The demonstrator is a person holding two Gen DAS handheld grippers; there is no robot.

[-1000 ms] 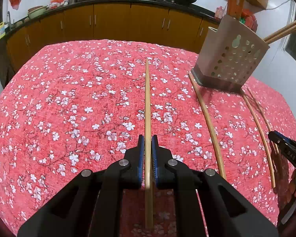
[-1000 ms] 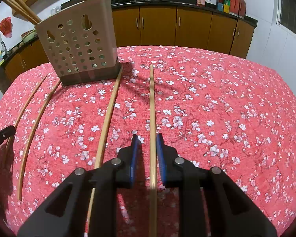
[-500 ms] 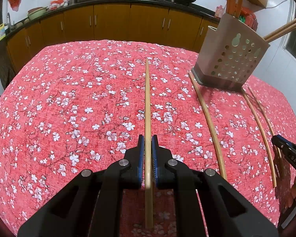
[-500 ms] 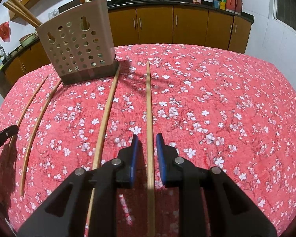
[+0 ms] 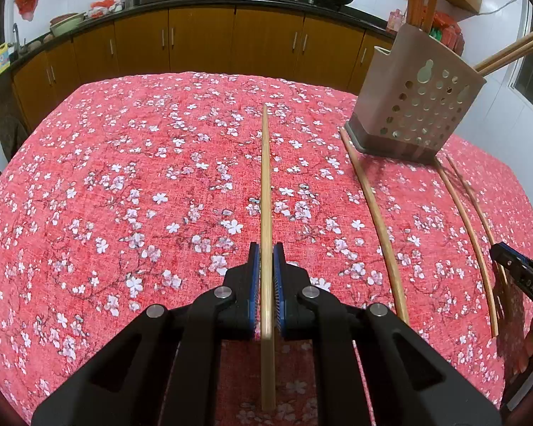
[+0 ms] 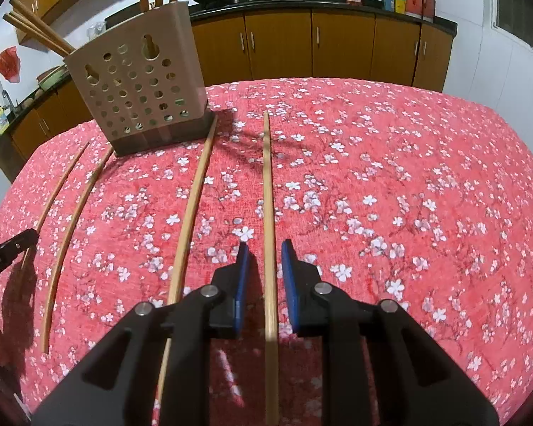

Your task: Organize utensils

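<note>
Chopsticks: one (image 5: 265, 213) clamped between the left fingers (image 5: 253, 273), one (image 6: 268, 213) lying between the parted right fingers (image 6: 243, 269), three others (image 5: 376, 220) beside them.

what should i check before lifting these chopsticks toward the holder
1. Left gripper shut on the left chopstick: ok.
2. Right gripper gripping the right chopstick: not ok, the fingers are open with a gap on each side.
3. Right chopstick centred between the open fingers: ok.
4. Neighbouring chopstick apart from the right gripper: ok.
5. Holder sitting flat on the tablecloth: ok.
6. Free room inside the holder: cannot tell, its opening is not visible and chopsticks already stick out of it.
</note>
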